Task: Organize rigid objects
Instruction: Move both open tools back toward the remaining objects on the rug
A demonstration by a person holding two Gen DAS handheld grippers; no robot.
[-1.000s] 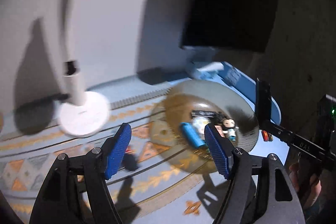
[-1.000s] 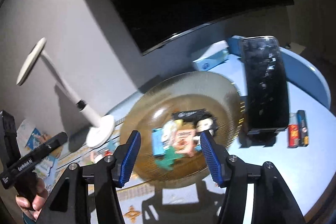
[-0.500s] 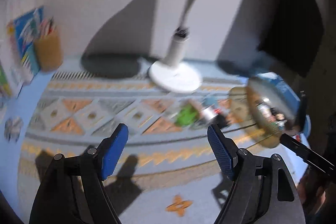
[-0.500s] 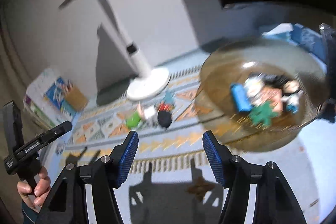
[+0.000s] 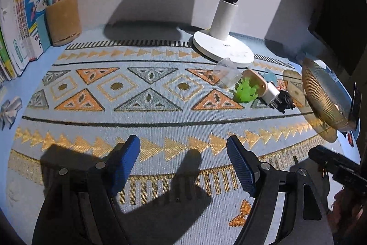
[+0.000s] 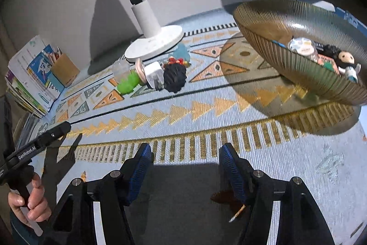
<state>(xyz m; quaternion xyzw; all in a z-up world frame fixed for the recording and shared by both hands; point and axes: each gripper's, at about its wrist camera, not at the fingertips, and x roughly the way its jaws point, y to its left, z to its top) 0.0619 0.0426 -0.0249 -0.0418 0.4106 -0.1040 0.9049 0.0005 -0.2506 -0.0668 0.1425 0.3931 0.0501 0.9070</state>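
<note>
A pile of small things lies on the patterned mat (image 5: 149, 95) in front of the lamp base: a green toy (image 5: 245, 92) (image 6: 127, 84), a white charger (image 5: 271, 94) (image 6: 153, 75), a black spiky ball (image 6: 175, 78), a clear cup (image 5: 223, 75) and a pink oval piece (image 6: 140, 69). To its right stands an amber ribbed glass bowl (image 6: 298, 75) (image 5: 321, 93) holding several small items, among them a doll figure (image 6: 346, 59). My left gripper (image 5: 183, 153) and right gripper (image 6: 184, 160) are both open and empty, low over the mat, well short of the pile.
A white lamp base (image 5: 222, 48) (image 6: 156, 43) stands behind the pile. A brown pen holder (image 5: 63, 20) and upright books (image 5: 20, 22) are at the far left. A hand (image 6: 29, 199) holds the left gripper's handle at the left edge of the right wrist view.
Both views have swung left, away from the bowl, and dropped closer to the mat. The pile by the lamp has come into view. The left jaws stand slightly wider.
</note>
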